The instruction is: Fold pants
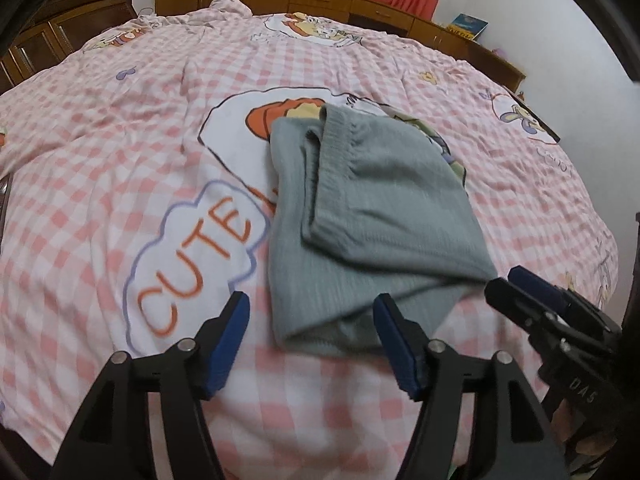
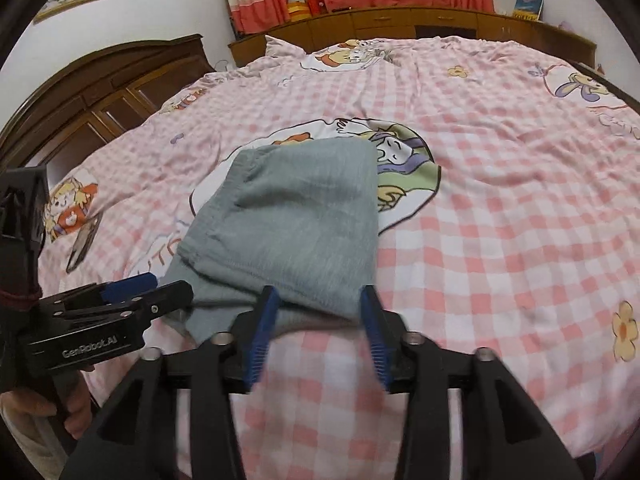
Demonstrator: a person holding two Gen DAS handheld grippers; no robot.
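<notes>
Across the whole width of both views stretches one bed [image 1: 120, 160], covered in a pink-and-white checked sheet printed with cartoon figures and the word "CUTE". On it, near the middle and just ahead of you, lies one pair of grey-green pants [image 1: 360, 216], folded into a thick, roughly rectangular bundle with the ribbed waistband on top toward the far-left edge. Its long axis runs away from you, from the near edge by the tongs toward the far side of the bed, leaning a little to the right in the left wrist view.

You hold two sets of tongs. The left tongs [image 1: 312, 344] stand wide, nothing between the blue pads, and the bundle's near left corner lies just beyond their tips. The right tongs [image 2: 318, 334] stand about half open, also empty, with the near right corner of the pants [image 2: 288, 216] directly in front of the gap. Neither pair touches cloth. Both sit at the near short edge, side by side; the right tongs look slightly closer to the fabric.

Judging from this, the fold appears nearly or fully complete. Any further fold would carry the near edge forward along that long axis.

Smaller things: one dark phone-like object [image 2: 82, 244] lies on the sheet, left of the pants and well apart from them.
</notes>
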